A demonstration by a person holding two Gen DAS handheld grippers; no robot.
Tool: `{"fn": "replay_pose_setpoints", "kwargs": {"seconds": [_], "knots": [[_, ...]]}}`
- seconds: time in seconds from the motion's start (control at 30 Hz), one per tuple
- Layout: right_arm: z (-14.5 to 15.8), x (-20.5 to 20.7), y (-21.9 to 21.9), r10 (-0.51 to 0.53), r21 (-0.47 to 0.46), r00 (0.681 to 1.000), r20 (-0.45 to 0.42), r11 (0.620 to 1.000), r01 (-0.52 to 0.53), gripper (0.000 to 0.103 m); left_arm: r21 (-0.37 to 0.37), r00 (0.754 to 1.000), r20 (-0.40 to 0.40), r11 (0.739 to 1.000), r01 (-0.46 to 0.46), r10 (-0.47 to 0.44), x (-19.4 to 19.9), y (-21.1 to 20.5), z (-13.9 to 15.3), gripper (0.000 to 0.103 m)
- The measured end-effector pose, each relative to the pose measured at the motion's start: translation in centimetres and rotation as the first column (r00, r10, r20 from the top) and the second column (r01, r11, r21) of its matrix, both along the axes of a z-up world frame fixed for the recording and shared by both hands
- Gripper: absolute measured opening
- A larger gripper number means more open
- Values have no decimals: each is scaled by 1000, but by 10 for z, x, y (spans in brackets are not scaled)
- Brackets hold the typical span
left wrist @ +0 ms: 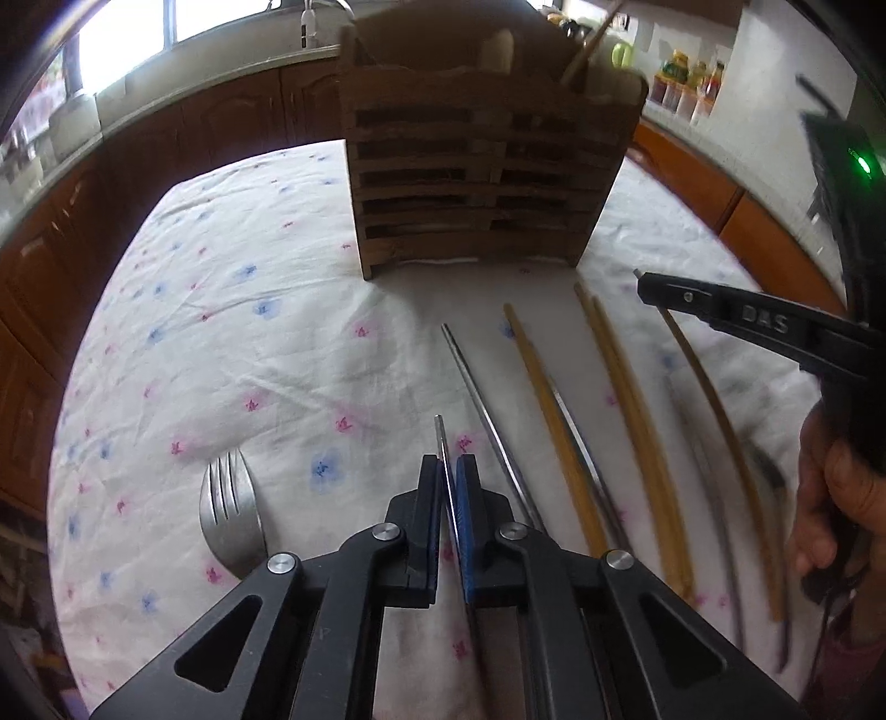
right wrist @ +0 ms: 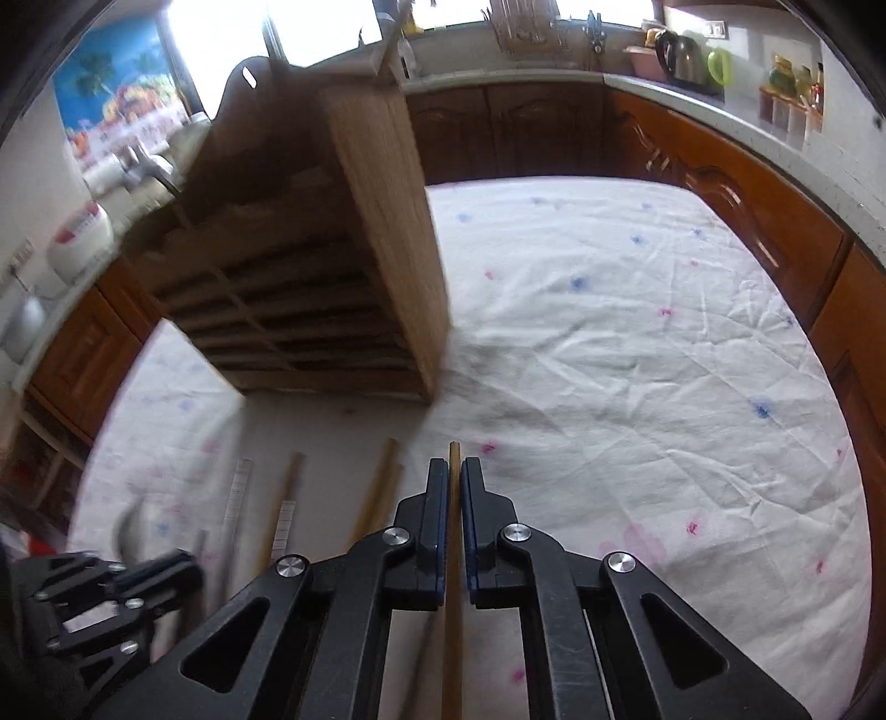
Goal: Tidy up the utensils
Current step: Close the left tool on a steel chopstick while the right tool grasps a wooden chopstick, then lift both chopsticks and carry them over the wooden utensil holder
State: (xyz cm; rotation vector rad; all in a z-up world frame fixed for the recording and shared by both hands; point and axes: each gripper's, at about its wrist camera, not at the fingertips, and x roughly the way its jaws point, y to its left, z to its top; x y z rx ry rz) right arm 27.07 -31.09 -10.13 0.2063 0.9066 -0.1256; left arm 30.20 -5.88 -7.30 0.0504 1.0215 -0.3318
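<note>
A slatted wooden utensil holder stands at the back of the table; it also shows in the right wrist view. My left gripper is shut on a metal chopstick that points toward the holder. My right gripper is shut on a wooden chopstick; it shows at the right of the left wrist view. Several wooden chopsticks and another metal chopstick lie on the cloth in front of the holder. A metal fork lies to the left of my left gripper.
The table is covered by a white floral cloth. Brown kitchen cabinets and a counter with jars and a kettle ring the table. A chopstick stands in the holder's right compartment.
</note>
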Motion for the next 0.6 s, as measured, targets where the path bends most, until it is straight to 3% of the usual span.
{"fn": "replay_pose_setpoints", "kwargs": {"seconds": [0.23,0.6], "knots": [[46,-31,6,17,65,992,122,998,-25,4,-87,998,56,996,11,-6,-21,21,39,3],[102,-70,24,56,49,966,253,996,-70,4,-168,982,190,985,37,-4,-73,53,101,3]]}}
